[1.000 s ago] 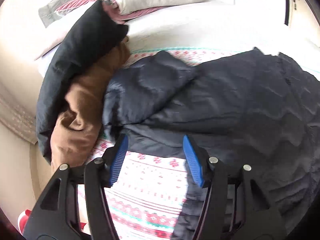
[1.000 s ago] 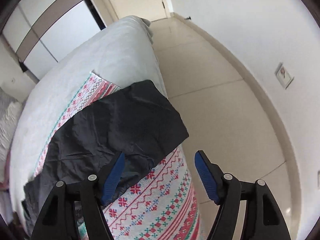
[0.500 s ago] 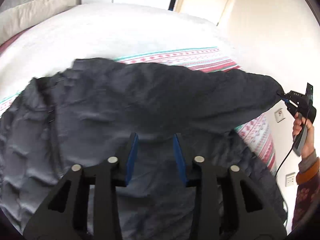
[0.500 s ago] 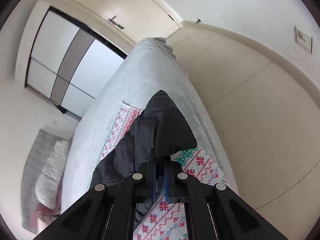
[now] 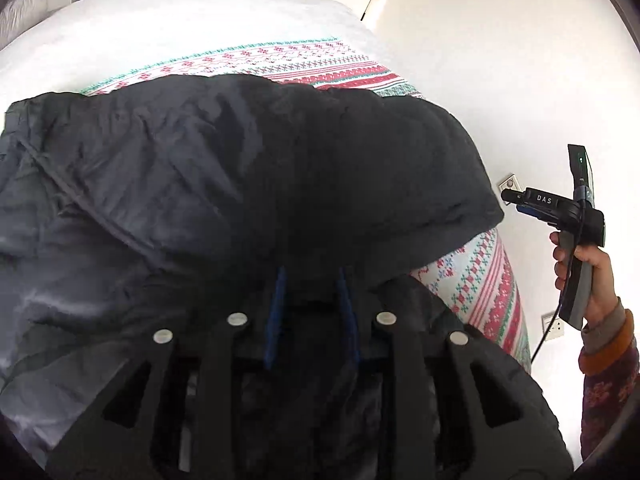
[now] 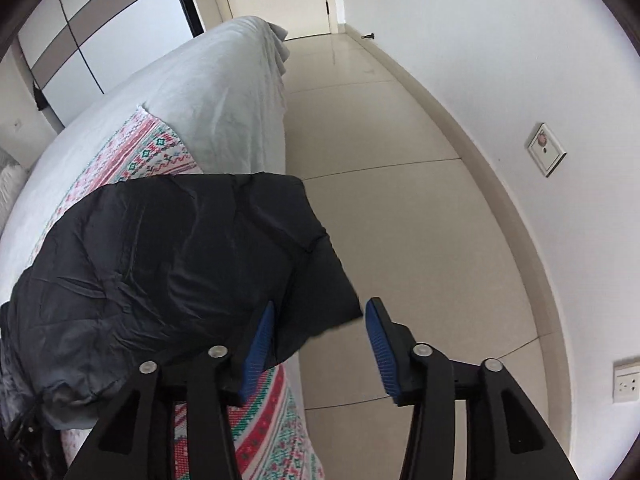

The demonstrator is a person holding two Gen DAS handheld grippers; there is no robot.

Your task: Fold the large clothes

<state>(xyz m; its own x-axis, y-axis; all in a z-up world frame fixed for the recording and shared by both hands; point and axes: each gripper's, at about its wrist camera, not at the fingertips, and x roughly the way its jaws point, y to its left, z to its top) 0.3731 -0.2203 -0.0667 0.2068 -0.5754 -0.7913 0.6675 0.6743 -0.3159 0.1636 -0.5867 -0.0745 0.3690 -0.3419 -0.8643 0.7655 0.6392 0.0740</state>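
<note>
Jacket (image 6: pixel 168 264) corner between parted right gripper (image 6: pixel 320 344) fingers — untouched.

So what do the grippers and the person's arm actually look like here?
Both the left gripper and the right gripper have black linkage frames with silver rivets and ribbed blue pads. The right one carries "DAS" lettering, a grey handle and a black cable. The sleeve is patterned maroon with an orange cuff.

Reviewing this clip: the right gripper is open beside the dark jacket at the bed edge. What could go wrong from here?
1. The jacket corner overhangs the bed edge, free of the right gripper; it could slide toward the floor.
2. The left gripper sits over dark fabric with jaws part-closed; its hold is unclear, so a pull may slip or bunch the fold.
</note>
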